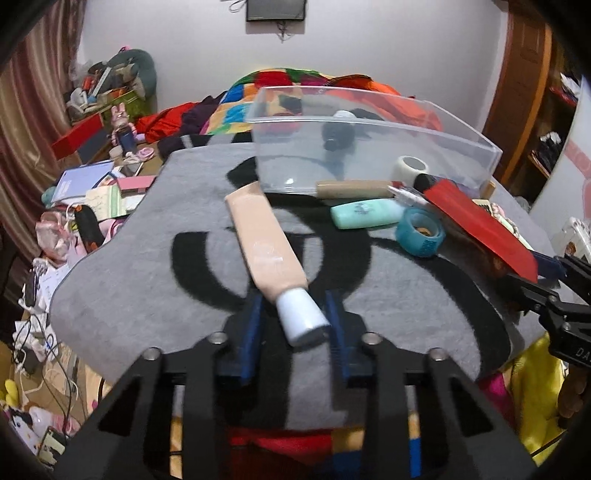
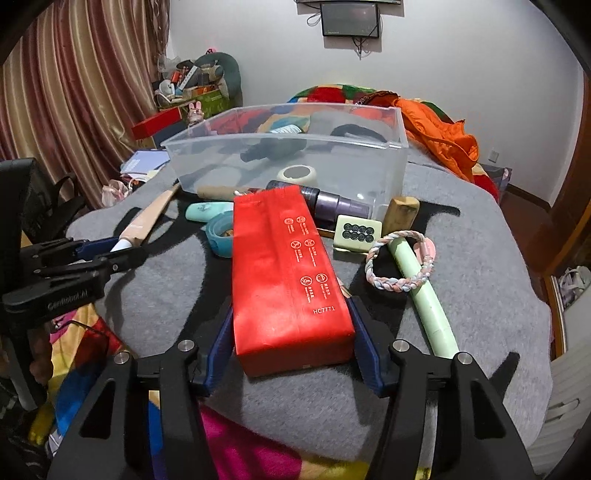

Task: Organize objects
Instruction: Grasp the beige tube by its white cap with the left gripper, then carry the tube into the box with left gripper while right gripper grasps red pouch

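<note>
Cluttered bedroom, quilted bed (image 1: 258, 96), curtains (image 2: 74, 92)

Even indoor light, soft shadows, strong fisheye bending with dark corners, and slight blur throughout.

Behind the work surface you see a striped curtain (image 2: 74, 92) at left, a dark wall screen (image 2: 350, 19) with dangling cable, and a colourful patchwork quilt (image 1: 258, 96) beside an orange jacket (image 2: 439, 133). Papers and notebooks (image 1: 92, 188) lie heaped near a small rabbit figure (image 1: 120, 116).
</note>
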The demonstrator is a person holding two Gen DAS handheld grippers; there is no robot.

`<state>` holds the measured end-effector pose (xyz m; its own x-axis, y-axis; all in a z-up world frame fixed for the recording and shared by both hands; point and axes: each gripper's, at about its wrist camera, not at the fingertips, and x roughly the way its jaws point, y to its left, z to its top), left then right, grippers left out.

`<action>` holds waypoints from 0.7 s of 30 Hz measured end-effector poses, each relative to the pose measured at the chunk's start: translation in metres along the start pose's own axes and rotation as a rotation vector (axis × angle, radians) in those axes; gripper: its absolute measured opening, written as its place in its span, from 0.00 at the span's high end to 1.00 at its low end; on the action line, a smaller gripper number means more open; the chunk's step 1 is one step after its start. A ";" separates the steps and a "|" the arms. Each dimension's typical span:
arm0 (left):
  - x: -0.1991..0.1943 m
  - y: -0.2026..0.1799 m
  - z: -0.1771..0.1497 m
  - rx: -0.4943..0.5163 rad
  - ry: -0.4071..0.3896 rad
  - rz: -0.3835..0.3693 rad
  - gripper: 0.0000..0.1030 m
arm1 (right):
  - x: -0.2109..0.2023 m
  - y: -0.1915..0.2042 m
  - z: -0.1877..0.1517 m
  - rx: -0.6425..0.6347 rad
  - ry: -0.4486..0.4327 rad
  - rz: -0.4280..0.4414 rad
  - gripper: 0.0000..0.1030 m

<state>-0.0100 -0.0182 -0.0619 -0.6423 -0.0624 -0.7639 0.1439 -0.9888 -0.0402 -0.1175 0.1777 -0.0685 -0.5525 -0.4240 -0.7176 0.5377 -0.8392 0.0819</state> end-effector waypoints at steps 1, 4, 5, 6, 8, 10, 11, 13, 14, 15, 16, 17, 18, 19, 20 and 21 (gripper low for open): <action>-0.003 0.003 -0.002 -0.005 0.000 -0.002 0.72 | -0.002 0.000 0.000 0.001 -0.005 0.000 0.48; -0.011 0.007 -0.007 -0.013 -0.006 0.003 0.76 | -0.010 0.002 -0.001 0.003 -0.027 0.000 0.48; -0.014 0.008 -0.009 -0.016 -0.010 0.004 0.79 | -0.011 0.003 -0.001 0.003 -0.031 0.000 0.48; -0.018 0.010 -0.011 -0.021 -0.016 0.001 0.80 | -0.013 0.004 -0.001 0.003 -0.036 -0.001 0.48; -0.024 0.012 -0.013 -0.029 -0.024 -0.010 0.80 | -0.018 0.006 0.000 0.001 -0.048 -0.003 0.48; -0.033 0.013 -0.014 -0.027 -0.040 -0.015 0.80 | -0.020 0.007 0.001 0.000 -0.056 -0.004 0.48; -0.037 0.013 -0.015 -0.024 -0.047 -0.015 0.80 | -0.021 0.008 0.002 0.001 -0.060 -0.003 0.48; -0.044 0.013 -0.015 -0.020 -0.061 -0.023 0.80 | -0.024 0.009 0.003 0.002 -0.071 -0.004 0.48; -0.048 0.012 -0.014 -0.020 -0.069 -0.028 0.80 | -0.025 0.009 0.003 0.003 -0.076 -0.003 0.48; -0.051 0.011 -0.013 -0.018 -0.075 -0.036 0.80 | -0.028 0.010 0.003 0.005 -0.083 -0.002 0.49; -0.055 0.009 -0.012 -0.016 -0.085 -0.045 0.80 | -0.029 0.010 0.003 0.006 -0.087 -0.002 0.49; -0.058 0.008 -0.011 -0.015 -0.092 -0.049 0.80 | -0.032 0.011 0.003 0.006 -0.093 -0.002 0.49; -0.061 0.006 -0.009 -0.010 -0.101 -0.053 0.80 | -0.034 0.012 0.003 0.006 -0.100 -0.004 0.49; -0.064 0.005 -0.008 -0.006 -0.110 -0.055 0.80 | -0.036 0.012 0.003 0.006 -0.106 -0.004 0.49; -0.067 0.003 -0.006 -0.001 -0.120 -0.058 0.80 | -0.039 0.013 0.004 0.005 -0.113 -0.005 0.48; -0.069 0.001 -0.005 0.003 -0.128 -0.057 0.80 | -0.041 0.013 0.005 0.005 -0.119 -0.006 0.48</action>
<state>0.0383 -0.0145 -0.0122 -0.7402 -0.0230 -0.6720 0.1027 -0.9916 -0.0791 -0.0907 0.1826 -0.0343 -0.6278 -0.4561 -0.6307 0.5311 -0.8434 0.0813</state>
